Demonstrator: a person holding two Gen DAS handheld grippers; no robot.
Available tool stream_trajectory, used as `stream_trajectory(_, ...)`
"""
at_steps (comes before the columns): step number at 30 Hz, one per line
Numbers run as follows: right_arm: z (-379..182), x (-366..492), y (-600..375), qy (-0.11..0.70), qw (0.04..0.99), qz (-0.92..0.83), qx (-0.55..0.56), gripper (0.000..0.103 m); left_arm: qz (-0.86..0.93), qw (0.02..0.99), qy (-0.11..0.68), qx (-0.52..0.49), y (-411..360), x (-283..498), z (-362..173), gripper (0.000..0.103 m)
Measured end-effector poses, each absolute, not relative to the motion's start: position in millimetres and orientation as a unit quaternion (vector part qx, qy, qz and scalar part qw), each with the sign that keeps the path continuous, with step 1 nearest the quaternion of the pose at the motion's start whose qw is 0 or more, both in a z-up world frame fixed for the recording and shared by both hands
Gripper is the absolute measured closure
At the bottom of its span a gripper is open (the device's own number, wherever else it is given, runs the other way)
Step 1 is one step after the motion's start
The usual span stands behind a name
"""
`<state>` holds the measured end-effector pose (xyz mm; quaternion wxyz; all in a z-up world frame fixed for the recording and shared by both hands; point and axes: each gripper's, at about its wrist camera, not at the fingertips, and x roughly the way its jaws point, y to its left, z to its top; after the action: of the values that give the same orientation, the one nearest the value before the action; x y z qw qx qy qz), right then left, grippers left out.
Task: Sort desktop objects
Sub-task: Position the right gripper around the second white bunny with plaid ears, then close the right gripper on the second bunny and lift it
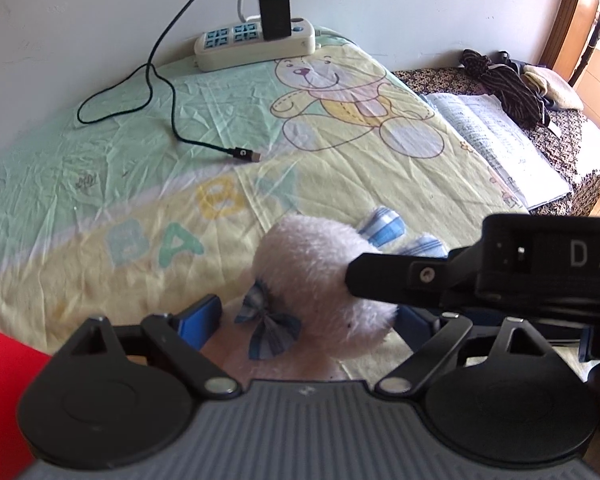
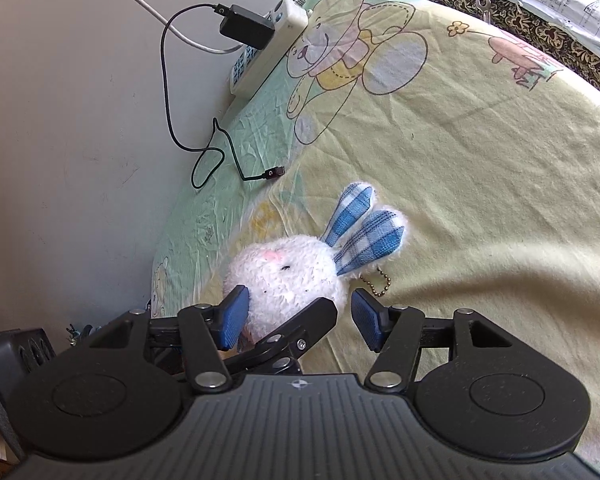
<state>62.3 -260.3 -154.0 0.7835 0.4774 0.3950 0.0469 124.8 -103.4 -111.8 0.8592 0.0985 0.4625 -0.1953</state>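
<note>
A white plush bunny (image 1: 312, 268) with blue checked ears (image 2: 364, 224), a checked bow (image 1: 272, 330) and a bead chain (image 2: 376, 283) lies on the yellow-green baby blanket (image 1: 100, 200). My left gripper (image 1: 306, 320) is open and straddles the bunny's body; its left blue pad (image 1: 200, 320) stands apart from the bow. My right gripper (image 2: 300, 320) is open around the bunny's head (image 2: 284, 272), its left pad (image 2: 234, 316) against the fur and its right pad (image 2: 366, 324) a little clear. In the left wrist view a right-gripper finger (image 1: 380, 276) lies across the plush.
A white power strip (image 1: 256, 44) with a black charger (image 1: 275, 14) sits by the wall; its black cable ends in a loose plug (image 1: 244, 153). An open book (image 1: 500, 140) and dark clothing (image 1: 504, 80) lie on a patterned surface to the right. Something red (image 1: 4, 380) is at lower left.
</note>
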Motion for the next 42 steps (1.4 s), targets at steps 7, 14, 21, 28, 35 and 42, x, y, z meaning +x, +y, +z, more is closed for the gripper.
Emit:
stream_trajectory(7,-162.1,72.1,-260.6,0.398,0.765,0.052,0.504,0.036,-0.194,0.862,0.461,0.081,-101.9,128.8,-115.7,0.014)
stream_trajectory(14,-165.8,76.4,-256.4,0.404,0.753,0.072,0.515,0.042,-0.197,0.861,0.464,0.072,-97.9,125.3,-110.9,0.021)
stream_trajectory(21,-156.0,69.3,-255.4,0.413,0.762,0.094,0.490,0.045,-0.209,0.853,0.476,0.050,-91.7,120.0,-102.4,0.026)
stream_trajectory(28,-147.9,42.4,-257.7,0.429,0.757,0.123,0.478,0.046,-0.234,0.842,0.481,0.060,-93.7,88.4,-87.9,0.028)
stream_trajectory(35,-143.9,6.2,-263.6,0.446,0.740,0.145,0.482,0.046,-0.263,0.832,0.481,0.087,-101.6,46.6,-78.7,0.028)
stream_trajectory(42,-145.4,-30.3,-266.6,0.465,0.728,0.154,0.480,0.046,-0.281,0.815,0.498,0.093,-103.7,8.5,-81.1,0.028)
